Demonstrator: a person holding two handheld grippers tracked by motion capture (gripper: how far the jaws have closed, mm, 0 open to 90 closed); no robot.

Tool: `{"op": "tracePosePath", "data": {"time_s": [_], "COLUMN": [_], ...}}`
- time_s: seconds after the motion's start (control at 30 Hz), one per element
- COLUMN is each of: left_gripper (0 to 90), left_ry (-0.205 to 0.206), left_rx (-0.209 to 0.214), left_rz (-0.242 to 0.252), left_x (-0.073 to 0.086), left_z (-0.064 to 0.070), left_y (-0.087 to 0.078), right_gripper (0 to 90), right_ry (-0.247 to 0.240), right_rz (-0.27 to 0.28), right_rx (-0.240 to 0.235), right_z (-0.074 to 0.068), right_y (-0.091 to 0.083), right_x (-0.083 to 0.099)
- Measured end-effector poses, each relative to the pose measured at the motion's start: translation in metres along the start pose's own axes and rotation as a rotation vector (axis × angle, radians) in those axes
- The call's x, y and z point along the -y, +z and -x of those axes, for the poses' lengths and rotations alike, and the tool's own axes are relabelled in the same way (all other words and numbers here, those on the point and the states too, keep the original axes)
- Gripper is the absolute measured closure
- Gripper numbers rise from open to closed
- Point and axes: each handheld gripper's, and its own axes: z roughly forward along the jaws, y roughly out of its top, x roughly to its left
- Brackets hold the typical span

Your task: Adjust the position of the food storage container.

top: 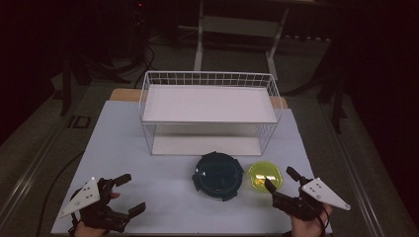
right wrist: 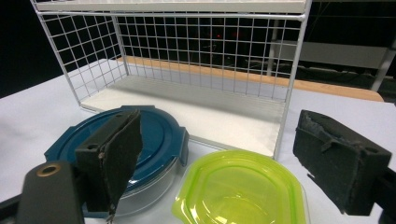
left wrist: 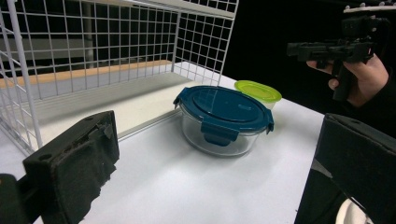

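Note:
A round glass container with a dark blue clip lid [top: 218, 175] [left wrist: 224, 117] [right wrist: 144, 140] sits on the white table in front of the wire shelf. To its right lies a smaller container with a yellow-green lid [top: 265, 176] [left wrist: 258, 90] [right wrist: 240, 189], close beside it. My right gripper [top: 280, 178] [right wrist: 219, 158] is open just in front of the green-lidded container, jaws either side of it, nothing held. My left gripper [top: 131, 193] [left wrist: 210, 172] stands open at the table's near left, well apart from both containers. The right gripper [left wrist: 327, 49], held in a hand, also appears in the left gripper view.
A white wire shelf [top: 209, 111] [left wrist: 93, 51] [right wrist: 196, 56] with two white boards stands at the table's back middle. The white table [top: 163, 187] ends at its near edge just behind my hands. Dark floor and furniture legs surround it.

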Motion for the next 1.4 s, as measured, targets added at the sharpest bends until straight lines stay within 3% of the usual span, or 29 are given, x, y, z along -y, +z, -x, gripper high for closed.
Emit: {"op": "tracePosePath", "data": {"time_s": [0.17,0.33,0.57,0.73,0.8,0.9,1.0,1.1,1.17,1.3,1.4], "left_gripper": [0.0,0.0,0.0,0.0,0.0,0.0,0.0,0.0,0.0,0.0,0.0], "left_ry": [0.004,0.008,0.006,0.008,0.008,0.005,0.0,-0.001,-0.003,-0.004,-0.008], "left_rx": [-0.004,0.001,0.0,-0.001,0.0,0.0,0.003,0.003,0.005,0.005,0.006], "left_rz": [0.001,0.004,0.009,0.01,0.012,0.013,0.012,0.009,0.01,0.01,0.012], "left_x": [0.0,-0.001,-0.001,-0.002,-0.002,-0.002,-0.001,-0.001,-0.001,-0.001,-0.001], "left_z": [0.001,0.001,0.001,0.001,0.001,0.001,0.0,0.0,0.0,0.0,-0.001], "left_y": [-0.001,-0.001,-0.002,-0.003,-0.003,-0.003,-0.003,-0.003,-0.003,-0.002,-0.002], "right_gripper": [16.1,16.3,16.9,13.4,12.5,13.0,12.8,12.1,11.8,13.7,22.5], "right_ry": [0.006,-0.017,-0.007,-0.04,-0.02,-0.023,0.003,0.015,0.056,0.065,0.078], "right_rz": [0.008,0.026,0.021,-0.013,-0.025,-0.049,-0.122,-0.134,-0.157,-0.19,-0.234], "right_rx": [-0.009,-0.019,-0.076,-0.095,-0.116,-0.109,-0.116,-0.105,-0.101,-0.103,-0.095], "right_z": [-0.002,-0.009,-0.011,-0.01,-0.006,-0.004,0.0,0.001,0.004,0.005,0.009], "right_y": [-0.003,-0.007,-0.004,0.006,0.014,0.019,0.031,0.038,0.048,0.058,0.071], "right_x": [-0.003,-0.012,-0.029,-0.041,-0.049,-0.054,-0.06,-0.061,-0.059,-0.054,-0.046]}}
